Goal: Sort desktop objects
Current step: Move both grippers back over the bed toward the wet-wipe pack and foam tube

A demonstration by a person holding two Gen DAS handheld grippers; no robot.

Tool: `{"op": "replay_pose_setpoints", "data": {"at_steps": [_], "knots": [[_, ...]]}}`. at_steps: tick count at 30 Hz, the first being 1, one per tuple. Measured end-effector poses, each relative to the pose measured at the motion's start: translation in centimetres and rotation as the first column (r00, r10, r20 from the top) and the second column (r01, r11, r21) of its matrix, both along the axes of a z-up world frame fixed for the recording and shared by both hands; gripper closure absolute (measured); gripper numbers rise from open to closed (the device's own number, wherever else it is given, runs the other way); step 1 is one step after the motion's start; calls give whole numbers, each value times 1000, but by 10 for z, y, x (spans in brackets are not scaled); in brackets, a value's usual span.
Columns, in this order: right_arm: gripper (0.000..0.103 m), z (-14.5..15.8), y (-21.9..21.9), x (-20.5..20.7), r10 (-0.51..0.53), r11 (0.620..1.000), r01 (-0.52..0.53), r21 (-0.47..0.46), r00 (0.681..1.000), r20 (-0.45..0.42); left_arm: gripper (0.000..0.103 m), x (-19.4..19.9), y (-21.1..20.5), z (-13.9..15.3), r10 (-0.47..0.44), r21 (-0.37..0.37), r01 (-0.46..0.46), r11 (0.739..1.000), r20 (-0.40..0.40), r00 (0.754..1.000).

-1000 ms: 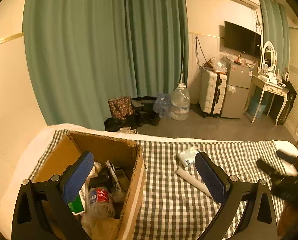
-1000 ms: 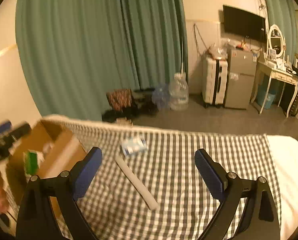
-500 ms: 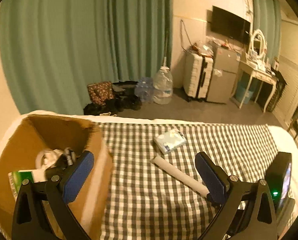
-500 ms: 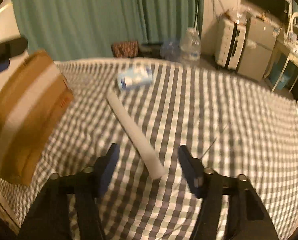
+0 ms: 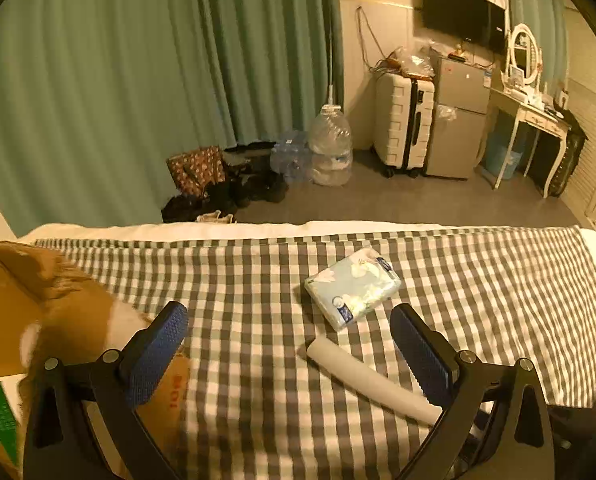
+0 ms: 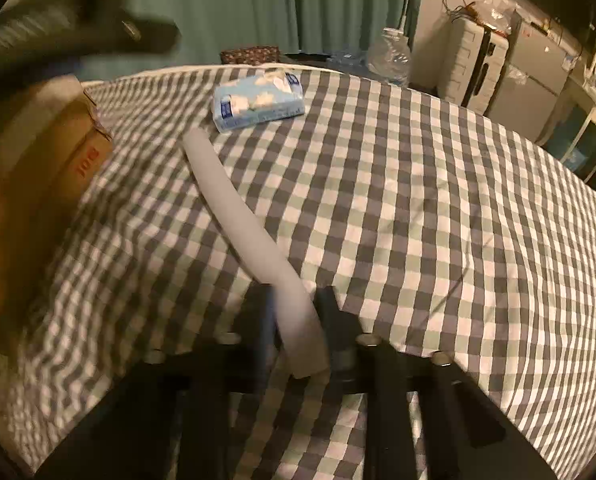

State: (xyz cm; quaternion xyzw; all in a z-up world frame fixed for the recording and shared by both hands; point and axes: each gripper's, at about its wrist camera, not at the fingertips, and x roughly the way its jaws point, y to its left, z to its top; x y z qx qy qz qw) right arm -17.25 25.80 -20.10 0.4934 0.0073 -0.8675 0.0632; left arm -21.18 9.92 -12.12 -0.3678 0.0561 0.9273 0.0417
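So on the checked cloth point(image 6: 437, 184) there's one white tube point(image 6: 242, 216), one tissue pack point(image 6: 258, 100) and one cardboard box point(image 6: 46, 148). The right gripper point(image 6: 294, 308) has its jaws closing on the near end of the tube, which sits right between the two fingers. The tube's long axis runs away from that gripper and slightly left, its far end pointing at the tissue pack just beyond it. The box is off to the gripper's left. The left gripper point(image 5: 290, 360) hangs wide open with nothing in it; the tube's far end point(image 5: 321, 350) lies between its fingers' line of sight, the pack point(image 5: 351, 286) just ahead.
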Motion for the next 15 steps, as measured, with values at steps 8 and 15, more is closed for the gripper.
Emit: {"op": "replay_pose_setpoints", "data": {"at_steps": [8,15], "knots": [[97,19,45,0,-122,992,124,19,991,-56,0,-33,24,-22,-33,-34,34,999,28,999],[98,31,71,1,-213,976,216,21,972,-103,0,-52,48,-44,-51,-73,56,996,65,997]]}}
